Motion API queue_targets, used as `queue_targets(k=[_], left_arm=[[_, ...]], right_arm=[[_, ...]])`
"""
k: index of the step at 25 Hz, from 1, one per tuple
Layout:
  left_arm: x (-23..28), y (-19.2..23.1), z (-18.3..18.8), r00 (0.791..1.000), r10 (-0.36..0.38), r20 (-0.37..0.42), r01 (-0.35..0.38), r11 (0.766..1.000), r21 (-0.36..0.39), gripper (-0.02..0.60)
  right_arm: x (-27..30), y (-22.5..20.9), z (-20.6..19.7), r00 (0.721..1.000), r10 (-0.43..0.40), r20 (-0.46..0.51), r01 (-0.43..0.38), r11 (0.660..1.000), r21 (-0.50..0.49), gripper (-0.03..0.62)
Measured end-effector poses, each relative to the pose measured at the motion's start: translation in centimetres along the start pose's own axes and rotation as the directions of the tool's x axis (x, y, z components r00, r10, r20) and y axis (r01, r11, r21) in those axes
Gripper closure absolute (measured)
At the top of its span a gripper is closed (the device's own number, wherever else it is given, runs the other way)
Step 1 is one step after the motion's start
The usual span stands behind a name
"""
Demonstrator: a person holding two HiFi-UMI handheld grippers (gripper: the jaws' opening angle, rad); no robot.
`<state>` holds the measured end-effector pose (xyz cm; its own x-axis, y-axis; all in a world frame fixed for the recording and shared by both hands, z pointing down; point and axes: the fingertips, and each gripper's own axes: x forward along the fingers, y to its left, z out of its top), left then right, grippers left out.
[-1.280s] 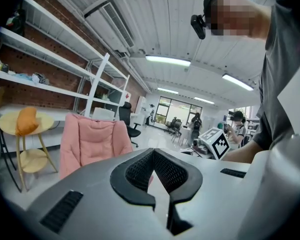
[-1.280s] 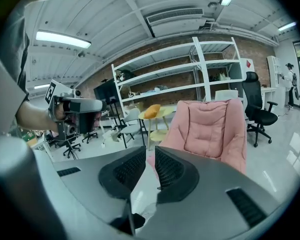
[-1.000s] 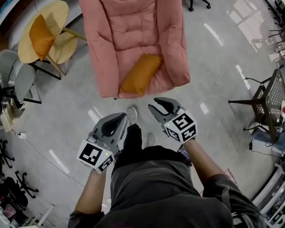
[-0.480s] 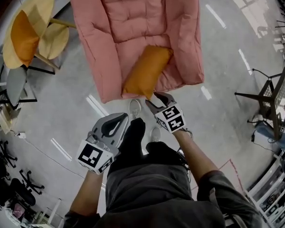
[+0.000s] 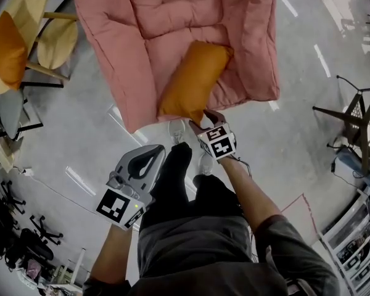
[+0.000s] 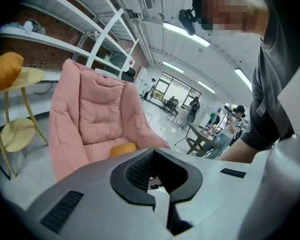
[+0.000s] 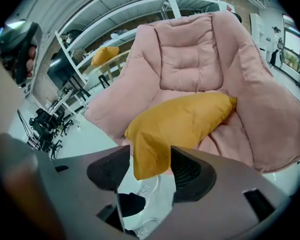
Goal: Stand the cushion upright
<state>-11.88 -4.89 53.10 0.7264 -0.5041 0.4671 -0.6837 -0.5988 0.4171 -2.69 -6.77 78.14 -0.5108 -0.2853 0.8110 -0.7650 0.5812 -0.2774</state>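
Pink quilted armchair (image 5: pixel 172 17); the plump mustard fabric cushion (image 5: pixel 194 82) lies flat on its seat, one corner overhanging the front edge. My right gripper (image 5: pixel 205 117) has dropped to that corner, jaws opening around it, not yet pressing: grasp seems imminent. Left gripper (image 5: pixel 155 155), jaws together, hangs short of the chair

A glossy grey floor (image 5: pixel 92 128) throws back long streaks of the ceiling strip lights (image 6: pixel 185 34). A big pink padded armchair (image 5: pixel 172 17) stands on it, a yellow two-tier round side table (image 5: pixel 57 34) beside it. Black office chairs (image 5: pixel 15 242) cluster apart. White shelving racks (image 6: pixel 105 39) line a brick wall (image 6: pixel 35 54); bright windows (image 6: pixel 177 86) show far off.
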Motion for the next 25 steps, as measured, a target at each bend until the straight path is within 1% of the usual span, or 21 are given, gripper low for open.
queue_targets(k=[3, 6, 7, 10, 12, 14, 17, 20, 25], left_arm=[[0.4, 0.8, -0.8, 1.000, -0.003, -0.027, 0.003, 1.000, -0.014, 0.571], [1.0, 1.3, -0.5, 1.000, -0.008, -0.030, 0.007, 1.000, -0.024, 0.571], [1.2, 1.5, -0.3, 1.000, -0.011, -0.029, 0.010, 1.000, -0.024, 0.571], [1.6, 1.8, 0.2, 0.999, -0.024, -0.031, 0.023, 1.000, -0.021, 0.571], [1.9, 2.3, 0.9, 0.999, -0.028, -0.025, 0.028, 0.999, -0.021, 0.571], [2.2, 2.7, 1.8, 0.999, -0.032, -0.017, 0.031, 0.999, -0.020, 0.571], [2.3, 3.3, 3.0, 0.999, -0.037, -0.005, 0.037, 0.999, -0.010, 0.571], [2.1, 3.5, 4.6, 0.999, -0.046, 0.012, 0.046, 0.999, -0.002, 0.571], [1.4, 4.0, 8.4, 0.997, -0.060, 0.050, 0.058, 0.998, 0.026, 0.572]], right_arm=[[1.4, -0.3, -1.2, 1.000, -0.012, -0.023, 0.013, 1.000, 0.021, 0.373], [2.2, -1.3, -1.2, 0.999, -0.024, -0.031, 0.025, 0.999, 0.038, 0.373], [2.2, -1.5, -1.1, 0.999, -0.026, -0.034, 0.028, 0.999, 0.043, 0.382], [2.1, -2.0, -1.0, 0.998, -0.032, -0.047, 0.034, 0.998, 0.046, 0.470], [2.0, -2.4, -0.8, 0.998, -0.040, -0.049, 0.042, 0.998, 0.043, 0.511], [1.7, -2.6, -0.3, 0.998, -0.045, -0.042, 0.047, 0.998, 0.046, 0.538], [0.9, -2.4, 1.1, 0.999, -0.041, -0.016, 0.042, 0.998, 0.055, 0.551], [-0.5, -2.5, 3.4, 0.999, -0.035, 0.020, 0.033, 0.996, 0.081, 0.556], [-3.2, -3.5, 9.2, 0.995, -0.041, 0.095, 0.028, 0.991, 0.132, 0.557]])
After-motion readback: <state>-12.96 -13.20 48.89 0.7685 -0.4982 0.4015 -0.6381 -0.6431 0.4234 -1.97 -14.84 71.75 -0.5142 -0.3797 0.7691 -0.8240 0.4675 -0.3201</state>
